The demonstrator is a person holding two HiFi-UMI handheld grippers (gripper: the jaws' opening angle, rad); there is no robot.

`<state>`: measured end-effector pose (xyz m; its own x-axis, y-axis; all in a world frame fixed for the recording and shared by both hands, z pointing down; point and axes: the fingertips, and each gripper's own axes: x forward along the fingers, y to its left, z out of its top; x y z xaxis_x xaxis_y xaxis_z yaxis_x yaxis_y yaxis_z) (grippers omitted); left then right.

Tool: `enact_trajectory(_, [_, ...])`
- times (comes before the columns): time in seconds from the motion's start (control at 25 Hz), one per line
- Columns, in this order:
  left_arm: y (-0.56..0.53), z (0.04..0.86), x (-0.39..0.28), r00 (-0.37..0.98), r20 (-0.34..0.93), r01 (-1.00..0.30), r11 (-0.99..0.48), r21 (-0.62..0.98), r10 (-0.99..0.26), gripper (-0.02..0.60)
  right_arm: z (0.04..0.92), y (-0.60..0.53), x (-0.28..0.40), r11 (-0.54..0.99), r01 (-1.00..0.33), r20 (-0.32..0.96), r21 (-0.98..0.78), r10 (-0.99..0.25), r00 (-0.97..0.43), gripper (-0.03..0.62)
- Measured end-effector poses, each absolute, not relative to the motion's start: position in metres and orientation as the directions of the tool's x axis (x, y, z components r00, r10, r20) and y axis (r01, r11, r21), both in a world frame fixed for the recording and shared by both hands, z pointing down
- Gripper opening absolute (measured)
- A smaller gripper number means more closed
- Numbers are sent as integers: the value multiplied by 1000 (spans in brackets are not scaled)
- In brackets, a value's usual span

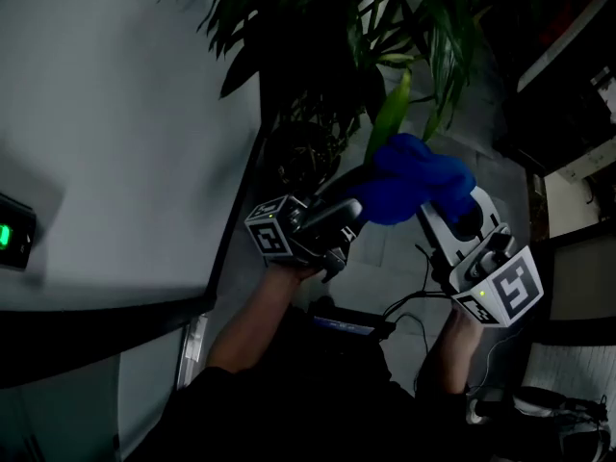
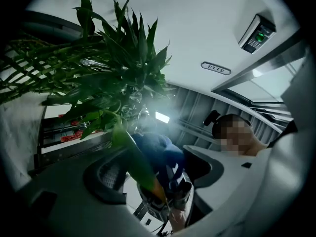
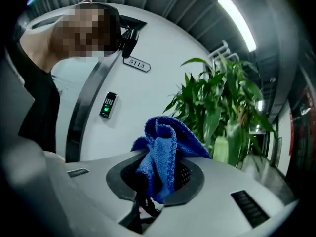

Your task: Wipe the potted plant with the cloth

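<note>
The potted plant (image 1: 337, 27) stands at the top of the head view, its dark pot (image 1: 303, 152) by the wall's edge. One pale green leaf (image 1: 390, 114) hangs down toward the grippers. My right gripper (image 1: 438, 200) is shut on a bunched blue cloth (image 1: 414, 176), held right beside that leaf. In the right gripper view the cloth (image 3: 163, 152) bulges up out of the jaws with the plant (image 3: 222, 102) behind it. My left gripper (image 2: 155, 174) is open and points up; the leaf (image 2: 133, 157) runs through the gap between its jaws, untouched by the pads. The cloth (image 2: 158, 149) sits just behind the leaf.
A pale curved wall (image 1: 115, 114) fills the left of the head view and carries a card reader (image 1: 14, 234) with a green light. Dark shelving (image 1: 568, 56) stands at the right. Cables (image 1: 414, 311) trail across the floor below the grippers. The person's forearms reach in from below.
</note>
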<state>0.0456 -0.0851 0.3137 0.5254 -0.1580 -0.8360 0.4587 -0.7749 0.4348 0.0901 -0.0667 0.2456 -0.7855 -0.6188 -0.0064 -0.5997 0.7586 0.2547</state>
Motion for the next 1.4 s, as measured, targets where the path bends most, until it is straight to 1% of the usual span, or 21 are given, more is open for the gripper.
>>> enact_trajectory(0.08, [-85,312,47,520,-838,454,-778,436,-166,337,219,-79,101,701,-656,-102,281,-658,-746,80])
enact_trajectory(0.16, [-86,310,50,515,-839,446,-781,437,-176,337,202,-96,112,663,-700,-175,264,-681,-711,80])
enact_trajectory(0.32, [-87,304,55,491,-848,431,-790,436,-200,337,190,-130,119,654,-727,-246,211,-684,-687,79])
enact_trajectory(0.44, [-86,302,56,488,-848,419,-796,436,-208,337,204,-145,110,682,-702,-232,208,-662,-712,80])
enact_trajectory(0.64, [-81,300,62,486,-847,398,-808,434,-215,337,267,-150,93,765,-621,-92,171,-615,-783,79])
enact_trajectory(0.72, [-80,299,63,494,-842,387,-813,436,-216,337,286,-144,87,792,-595,-66,138,-592,-803,78])
enact_trajectory(1.0, [-78,301,68,504,-832,376,-809,452,-231,337,300,-124,95,821,-571,-100,26,-566,-818,78])
enact_trajectory(1.4, [-77,308,70,492,-840,390,-804,449,-230,347,307,-106,106,825,-549,-187,-138,-566,-803,78])
